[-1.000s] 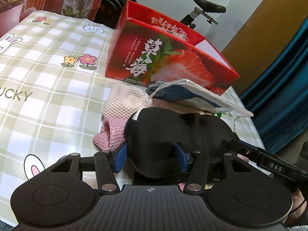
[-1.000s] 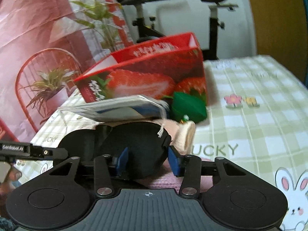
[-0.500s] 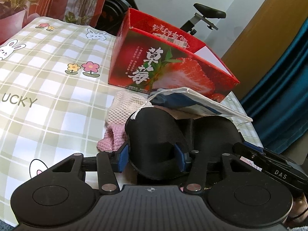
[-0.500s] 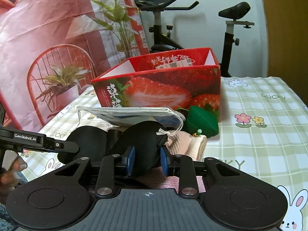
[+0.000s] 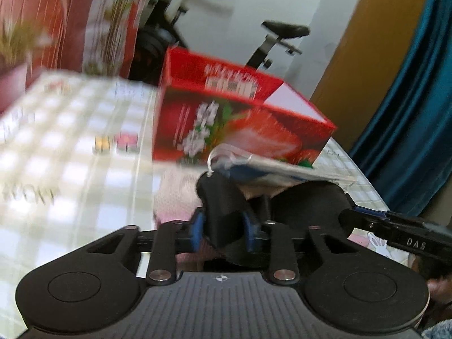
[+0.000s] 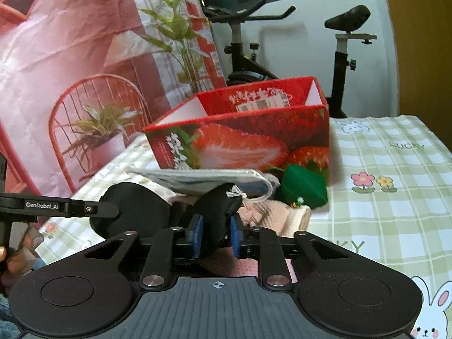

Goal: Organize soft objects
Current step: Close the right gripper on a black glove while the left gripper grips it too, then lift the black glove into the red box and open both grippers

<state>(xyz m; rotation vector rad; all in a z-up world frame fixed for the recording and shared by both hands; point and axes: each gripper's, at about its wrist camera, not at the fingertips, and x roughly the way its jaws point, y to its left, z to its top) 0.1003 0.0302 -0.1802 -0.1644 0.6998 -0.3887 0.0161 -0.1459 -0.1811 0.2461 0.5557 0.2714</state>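
A black eye mask (image 5: 226, 197) (image 6: 214, 212) is held between both grippers, lifted off a pile of soft things. My left gripper (image 5: 224, 233) is shut on one end of it. My right gripper (image 6: 216, 236) is shut on the other end. A blue and white face mask pack (image 5: 271, 169) (image 6: 209, 179) rests on top of the eye mask. Under it lie a pink knit cloth (image 5: 172, 197) (image 6: 271, 212) and a green felt piece (image 6: 302, 186). The red strawberry box (image 5: 240, 124) (image 6: 248, 135) stands open just behind the pile.
The table has a green checked cloth (image 6: 389, 186) with flowers and rabbits. An exercise bike (image 6: 344, 42) and a red backdrop with plants (image 6: 84, 70) stand behind the table. A blue curtain (image 5: 418, 113) hangs at the right.
Both grippers have closed tighter on the eye mask and raised it, so it folds between them. The left view has swung and is blurred.
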